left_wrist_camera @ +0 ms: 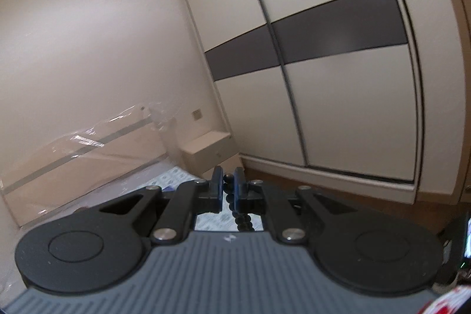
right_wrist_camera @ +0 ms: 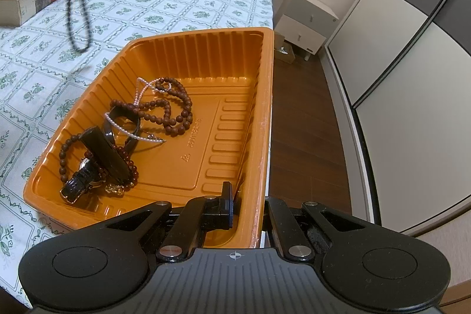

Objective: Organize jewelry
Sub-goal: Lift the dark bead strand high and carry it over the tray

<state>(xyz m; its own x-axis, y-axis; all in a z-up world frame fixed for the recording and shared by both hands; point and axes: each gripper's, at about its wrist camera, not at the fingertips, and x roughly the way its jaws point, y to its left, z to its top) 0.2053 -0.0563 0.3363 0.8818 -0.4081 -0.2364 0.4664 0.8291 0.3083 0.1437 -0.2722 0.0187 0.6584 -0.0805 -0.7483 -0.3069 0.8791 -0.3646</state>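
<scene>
Your left claw (left_wrist_camera: pixel 226 181) is closed on a black bead strand (left_wrist_camera: pixel 240 215), pinched near one end so that the rest hangs free beneath the fingers; in the right wrist view the same strand (right_wrist_camera: pixel 78 11) dangles as a long loop above the bed (right_wrist_camera: pixel 176 5), to the left of the tray. Expect this strand to be light, fully limp and prone to swinging, and its round beads are likely slippery, so keep the pinch between two beads, not on the crown of one. Lower it slowly so the loop coils instead of whipping. Your right claw (right_wrist_camera: pixel 235 208) is clamped on the near wall of the orange tray (right_wrist_camera: pixel 266 114), one finger inside and one outside. The ribbed wall looks thin and flexible; hold it steady without squeezing harder. Inside lie brown bead strands (right_wrist_camera: pixel 173 108), a pearl string (right_wrist_camera: pixel 138 96) and a wristwatch (right_wrist_camera: pixel 84 175), all tangle-prone.
</scene>
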